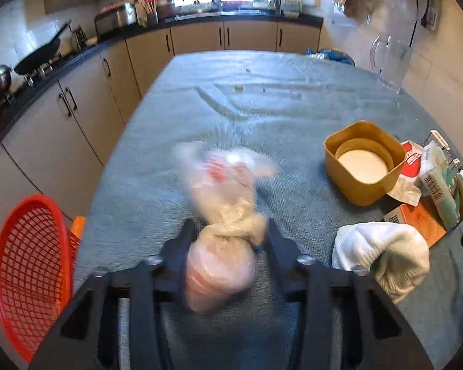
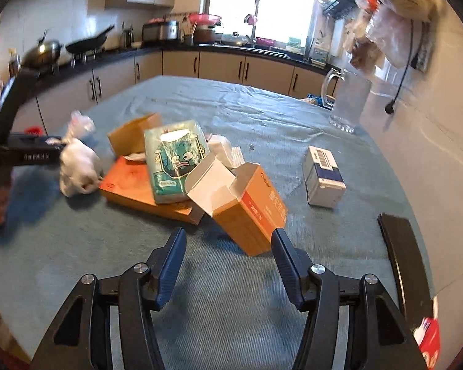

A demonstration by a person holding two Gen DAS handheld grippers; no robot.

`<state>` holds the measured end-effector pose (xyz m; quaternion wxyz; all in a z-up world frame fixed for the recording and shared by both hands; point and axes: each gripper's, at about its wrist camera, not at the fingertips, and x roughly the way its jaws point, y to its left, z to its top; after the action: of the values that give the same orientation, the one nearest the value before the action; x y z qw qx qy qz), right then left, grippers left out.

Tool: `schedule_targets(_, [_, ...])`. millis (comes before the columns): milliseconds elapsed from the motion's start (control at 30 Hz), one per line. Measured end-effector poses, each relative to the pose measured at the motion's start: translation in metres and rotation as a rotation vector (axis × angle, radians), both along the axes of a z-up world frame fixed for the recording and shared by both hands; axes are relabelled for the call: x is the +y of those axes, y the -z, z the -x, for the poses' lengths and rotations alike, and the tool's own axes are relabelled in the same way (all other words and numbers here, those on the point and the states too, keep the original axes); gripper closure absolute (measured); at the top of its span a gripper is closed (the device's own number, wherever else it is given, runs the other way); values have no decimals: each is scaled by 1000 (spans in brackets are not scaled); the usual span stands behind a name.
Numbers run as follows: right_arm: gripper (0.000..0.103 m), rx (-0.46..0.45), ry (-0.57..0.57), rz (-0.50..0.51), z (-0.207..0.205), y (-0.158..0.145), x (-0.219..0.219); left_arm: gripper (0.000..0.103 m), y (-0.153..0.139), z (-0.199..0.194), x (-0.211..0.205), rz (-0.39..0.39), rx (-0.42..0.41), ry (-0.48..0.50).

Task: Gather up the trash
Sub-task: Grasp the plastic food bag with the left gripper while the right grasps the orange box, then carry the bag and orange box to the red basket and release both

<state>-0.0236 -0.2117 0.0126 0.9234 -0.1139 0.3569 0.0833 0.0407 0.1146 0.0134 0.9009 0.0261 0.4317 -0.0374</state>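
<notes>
Knotted plastic bag (image 1: 222, 246) was clamped between the left gripper (image 1: 228, 231) jaws, held level above the table (image 1: 262, 98); the right gripper (image 2: 228, 240) was held low, jaws apart.

The knotted plastic bag (image 1: 222, 246) between the left gripper (image 1: 228, 234) fingers is smeared with motion blur, so whatever pink stuff is inside can't be made out. At the lower left of the left wrist view, the red basket (image 1: 31, 274) is cut off by the gripper body. At the far right, the tissue pack (image 1: 441, 182) runs out of frame (print unreadable). In the right wrist view, the hanging bags (image 2: 395, 21) at upper right are blurred, and the red item (image 2: 429, 336) at lower right is clipped by the edge.
</notes>
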Motion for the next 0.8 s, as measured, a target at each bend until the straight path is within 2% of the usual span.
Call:
schedule_targets(67, [41, 11, 17, 30, -9, 3, 1, 65, 0, -1, 0, 1, 2, -3])
schedule_targets(167, [41, 22, 41, 24, -19, 3, -5, 66, 0, -1, 1, 4, -2, -5])
schedule_targets(200, [45, 31, 49, 15, -21, 4, -8, 66, 0, -1, 1, 5, -4, -4])
schedule_targets(233, [64, 40, 58, -3, -22, 4, -11, 66, 0, 0, 1, 11, -6, -1])
schedule_targets(300, [75, 45, 74, -38, -22, 3, -17, 66, -2, 3, 3, 20, -15, 2])
schedule_targets(333, [77, 42, 79, -53, -20, 2, -19, 66, -3, 5, 3, 23, -23, 3])
schedule_targets(567, [77, 5, 112, -188, -1, -9, -34, 66, -18, 27, 8, 64, -76, 13])
schedule_targets(667, [77, -11, 88, -262, 10, -18, -32, 66, -28, 41, 12, 93, -109, 18])
schedule_targets(800, [77, -49, 36, -288, 22, -31, -17, 66, -38, 55, 13, 107, -133, 33])
